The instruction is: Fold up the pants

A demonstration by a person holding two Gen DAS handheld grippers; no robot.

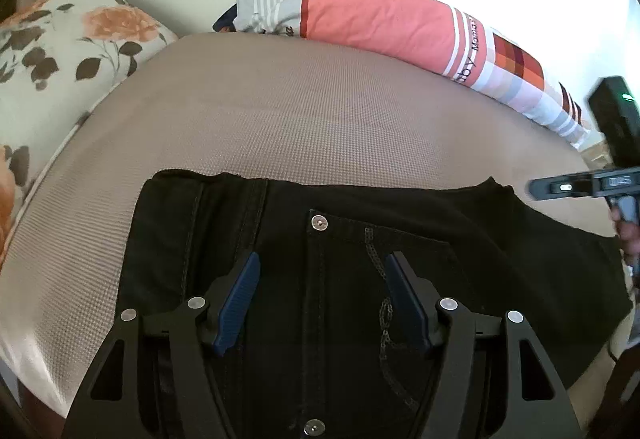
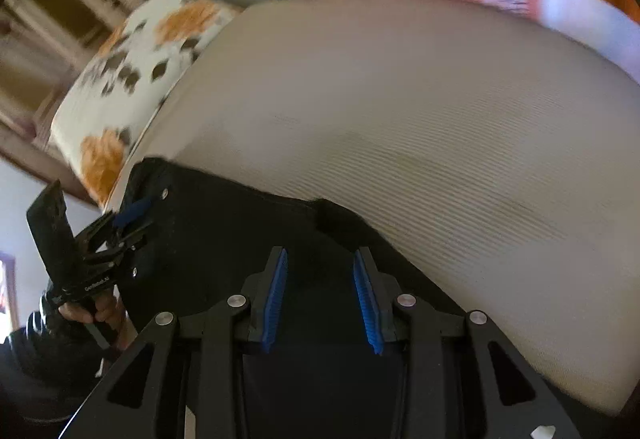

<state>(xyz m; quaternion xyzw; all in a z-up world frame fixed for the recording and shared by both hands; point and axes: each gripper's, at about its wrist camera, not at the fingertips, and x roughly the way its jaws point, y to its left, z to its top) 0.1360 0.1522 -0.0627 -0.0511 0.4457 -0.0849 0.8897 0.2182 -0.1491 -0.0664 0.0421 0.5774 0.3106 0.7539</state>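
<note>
Pants [image 1: 400, 239] lie flat on mattress [image 1: 280, 111], near its front edge. Flowered pillow [image 1: 60, 51] at mattress's left end; striped pillow [image 1: 380, 23] along back edge, vs wall. Left gripper [image 1: 320, 303] over pants w/ right gripper [image 2: 320, 303] to its right, also above them.

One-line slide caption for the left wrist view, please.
Open left hand-held gripper poised over black pants lying on a beige mattress.
</note>
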